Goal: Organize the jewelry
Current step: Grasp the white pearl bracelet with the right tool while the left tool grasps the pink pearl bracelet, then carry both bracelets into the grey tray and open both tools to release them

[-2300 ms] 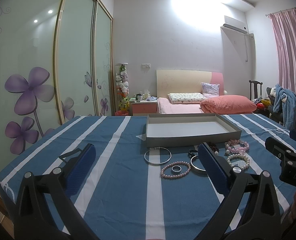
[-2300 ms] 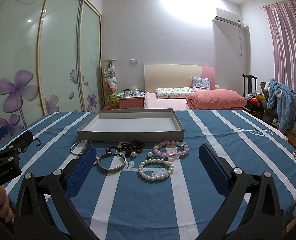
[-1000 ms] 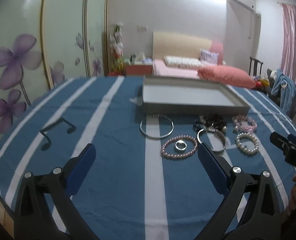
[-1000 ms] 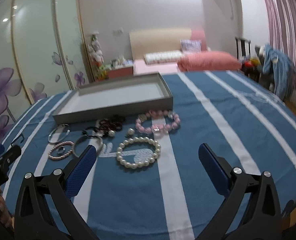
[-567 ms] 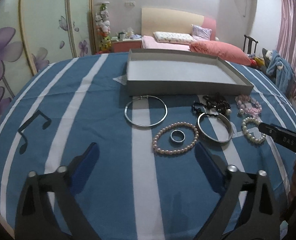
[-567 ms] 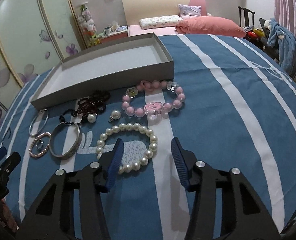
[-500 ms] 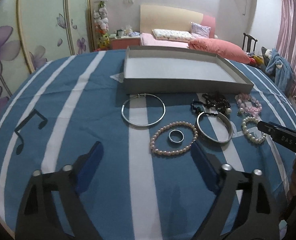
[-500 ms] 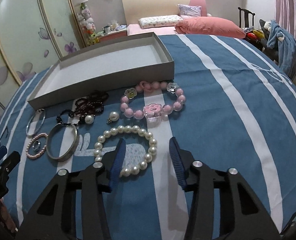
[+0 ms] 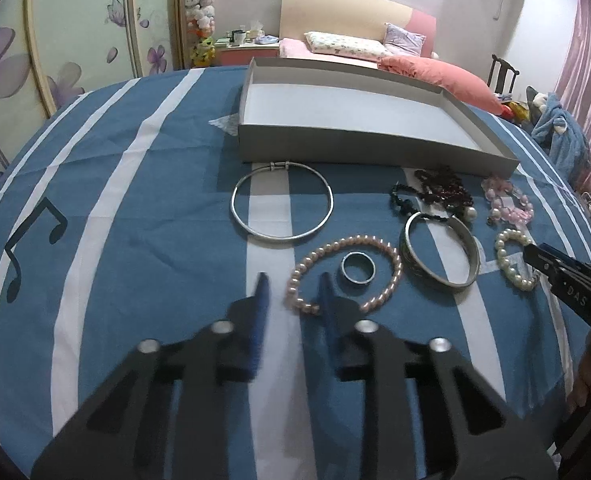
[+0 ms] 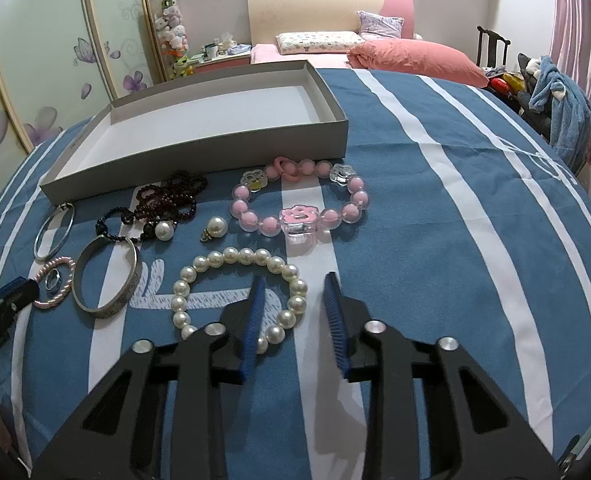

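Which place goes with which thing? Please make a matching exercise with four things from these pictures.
Things:
1. small ring
2. white pearl bracelet
3. thin silver hoop
4. grey tray

Places:
A. just in front of the tray's left end
B. straddled by the right gripper fingers
C. behind all the jewelry
D. inside the pink pearl bracelet

Pairs: 1-D, 2-B, 3-A, 4-C

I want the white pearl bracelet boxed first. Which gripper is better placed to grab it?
Right gripper: its open fingers straddle the white pearl bracelet. The left gripper is at the pink pearl strand.

Jewelry (image 10: 239,292) loose before gray tray (image 10: 199,148)
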Action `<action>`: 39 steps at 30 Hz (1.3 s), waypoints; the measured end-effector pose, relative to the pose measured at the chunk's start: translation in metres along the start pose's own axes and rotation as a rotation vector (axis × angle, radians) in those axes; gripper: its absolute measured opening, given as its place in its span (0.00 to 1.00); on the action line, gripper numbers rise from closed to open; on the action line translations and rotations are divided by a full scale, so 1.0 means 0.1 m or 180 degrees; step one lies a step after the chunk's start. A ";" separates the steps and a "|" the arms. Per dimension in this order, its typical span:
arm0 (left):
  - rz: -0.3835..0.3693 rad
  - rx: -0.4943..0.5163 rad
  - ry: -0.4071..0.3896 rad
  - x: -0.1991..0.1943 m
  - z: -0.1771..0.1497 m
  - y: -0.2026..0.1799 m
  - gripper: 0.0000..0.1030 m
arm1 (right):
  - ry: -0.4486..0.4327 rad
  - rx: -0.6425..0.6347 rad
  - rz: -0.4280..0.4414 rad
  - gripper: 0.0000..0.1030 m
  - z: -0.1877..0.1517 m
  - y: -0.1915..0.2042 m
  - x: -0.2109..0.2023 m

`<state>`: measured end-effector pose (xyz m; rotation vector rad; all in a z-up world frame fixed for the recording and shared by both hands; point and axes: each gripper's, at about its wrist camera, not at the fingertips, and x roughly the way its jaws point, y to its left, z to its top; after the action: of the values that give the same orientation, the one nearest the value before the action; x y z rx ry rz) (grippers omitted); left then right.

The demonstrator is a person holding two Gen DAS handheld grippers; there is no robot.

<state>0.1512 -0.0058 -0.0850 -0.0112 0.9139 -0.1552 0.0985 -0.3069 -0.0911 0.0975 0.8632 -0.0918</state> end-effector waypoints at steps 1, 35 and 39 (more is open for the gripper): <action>-0.0006 0.0002 0.0006 0.00 0.00 0.00 0.16 | 0.0001 -0.0004 0.0009 0.22 0.00 0.00 0.00; -0.0318 0.0283 -0.0723 -0.49 0.15 -0.29 0.06 | -0.0793 -0.0068 0.0983 0.10 0.22 0.21 -0.58; -0.0358 0.0312 -0.0847 -0.58 0.15 -0.36 0.06 | -0.0905 -0.0053 0.1025 0.10 0.22 0.22 -0.66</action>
<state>0.1239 -0.0341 -0.0271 0.0078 0.6395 -0.2958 0.0755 -0.2857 -0.0257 0.2016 0.5557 0.1996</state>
